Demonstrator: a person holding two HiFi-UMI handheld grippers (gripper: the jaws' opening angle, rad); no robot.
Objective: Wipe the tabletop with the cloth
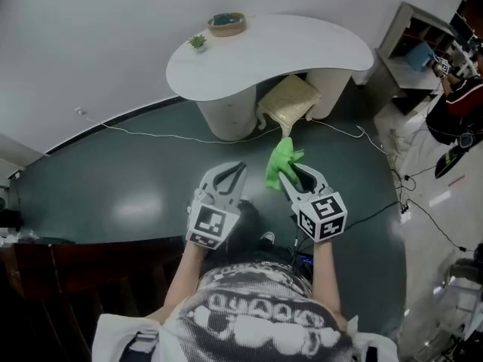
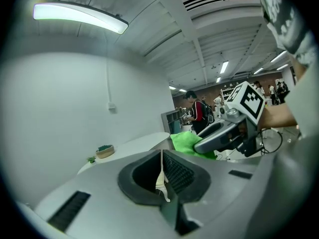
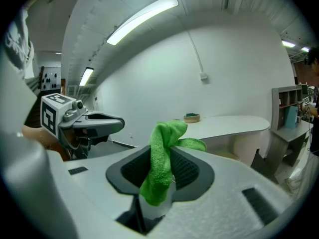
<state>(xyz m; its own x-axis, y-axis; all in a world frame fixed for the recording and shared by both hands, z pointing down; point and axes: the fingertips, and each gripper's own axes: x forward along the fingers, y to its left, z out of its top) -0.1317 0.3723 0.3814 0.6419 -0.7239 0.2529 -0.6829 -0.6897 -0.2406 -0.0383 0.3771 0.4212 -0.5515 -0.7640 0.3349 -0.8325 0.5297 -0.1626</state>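
Observation:
A bright green cloth (image 1: 281, 161) is bunched up and pinched in my right gripper (image 1: 290, 175), which is shut on it; in the right gripper view the cloth (image 3: 163, 158) sticks up between the jaws. My left gripper (image 1: 235, 170) hangs beside it, shut with nothing held; its jaws meet in the left gripper view (image 2: 161, 164). Both are held over the dark floor, well short of the white curved table (image 1: 309, 51), whose top (image 3: 234, 123) lies ahead.
A small bowl (image 1: 226, 23) and a tiny green plant (image 1: 198, 42) stand at the table's far left end. A tan cushion (image 1: 289, 102) leans under it. A white shelf unit (image 1: 415, 47) stands to the right; cables (image 1: 151, 134) cross the floor. A person (image 2: 198, 111) stands far off.

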